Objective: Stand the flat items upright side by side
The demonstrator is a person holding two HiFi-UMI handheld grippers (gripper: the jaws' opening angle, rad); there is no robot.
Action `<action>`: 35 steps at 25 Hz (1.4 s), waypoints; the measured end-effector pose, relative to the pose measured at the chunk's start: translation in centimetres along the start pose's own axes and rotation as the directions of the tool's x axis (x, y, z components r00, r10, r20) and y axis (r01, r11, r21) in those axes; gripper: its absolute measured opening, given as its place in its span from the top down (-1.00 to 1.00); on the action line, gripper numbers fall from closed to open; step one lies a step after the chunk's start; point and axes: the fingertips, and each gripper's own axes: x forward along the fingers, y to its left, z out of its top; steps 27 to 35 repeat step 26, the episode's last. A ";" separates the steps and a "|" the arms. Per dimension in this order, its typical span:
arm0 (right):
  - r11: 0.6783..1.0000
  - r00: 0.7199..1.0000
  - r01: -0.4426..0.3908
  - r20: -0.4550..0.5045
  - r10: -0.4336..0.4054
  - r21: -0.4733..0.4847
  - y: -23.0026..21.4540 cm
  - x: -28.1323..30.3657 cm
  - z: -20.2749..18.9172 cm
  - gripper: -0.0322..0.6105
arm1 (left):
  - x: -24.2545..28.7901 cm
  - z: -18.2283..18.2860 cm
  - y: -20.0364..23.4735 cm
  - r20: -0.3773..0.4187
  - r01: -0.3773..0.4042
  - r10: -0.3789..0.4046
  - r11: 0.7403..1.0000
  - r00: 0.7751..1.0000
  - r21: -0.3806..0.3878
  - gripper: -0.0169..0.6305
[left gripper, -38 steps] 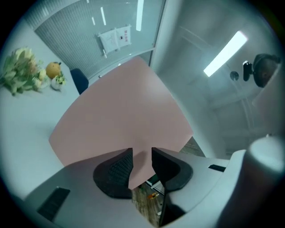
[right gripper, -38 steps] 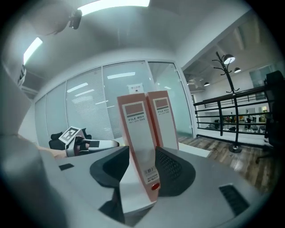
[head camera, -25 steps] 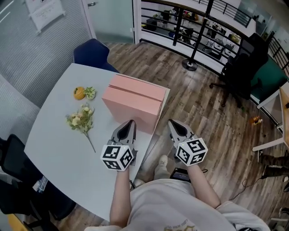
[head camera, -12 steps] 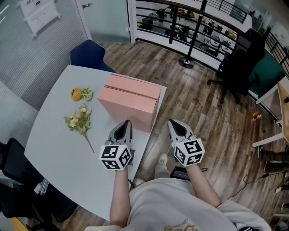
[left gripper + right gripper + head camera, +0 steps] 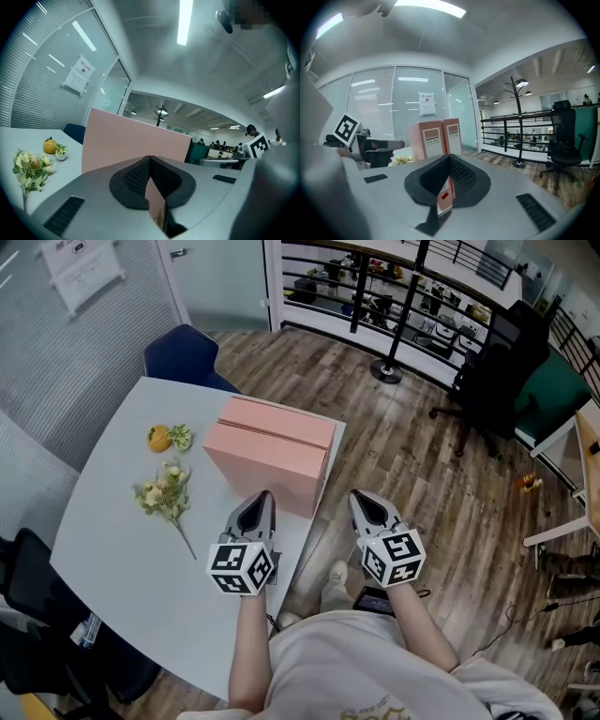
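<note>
Both of your tongs are pressed together and hold nothing, the left tongs (image 5: 264, 499) and the right tongs (image 5: 363, 502) alike. The two pink boxes (image 5: 272, 451) stand up side by side on the table (image 5: 112, 549), touching each other. They are right in front of your left tongs, very near the tips. From your right tongs they are ahead and off to the left. Their long side runs across in front of you, from left to right. Your left tongs are nearer, so I think they would reach the boxes first. The job looks done to me.
</note>
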 end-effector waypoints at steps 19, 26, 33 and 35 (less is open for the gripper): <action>1.000 1.000 -0.026 -0.002 0.026 -0.012 0.4 0.5 0.2 0.85 | 0.1 -0.1 0.8 0.002 -0.007 0.007 0.999 1.000 -0.036 0.93; 1.000 1.000 -0.022 -0.004 0.022 -0.012 -0.3 0.4 0.0 0.85 | 0.3 -0.3 0.8 0.001 -0.009 0.009 0.999 1.000 -0.043 0.93; 1.000 1.000 -0.022 -0.004 0.022 -0.012 -0.3 0.4 0.0 0.85 | 0.3 -0.3 0.8 0.001 -0.009 0.009 0.999 1.000 -0.043 0.93; 1.000 1.000 -0.022 -0.004 0.022 -0.012 -0.3 0.4 0.0 0.85 | 0.3 -0.3 0.8 0.001 -0.009 0.009 0.999 1.000 -0.043 0.93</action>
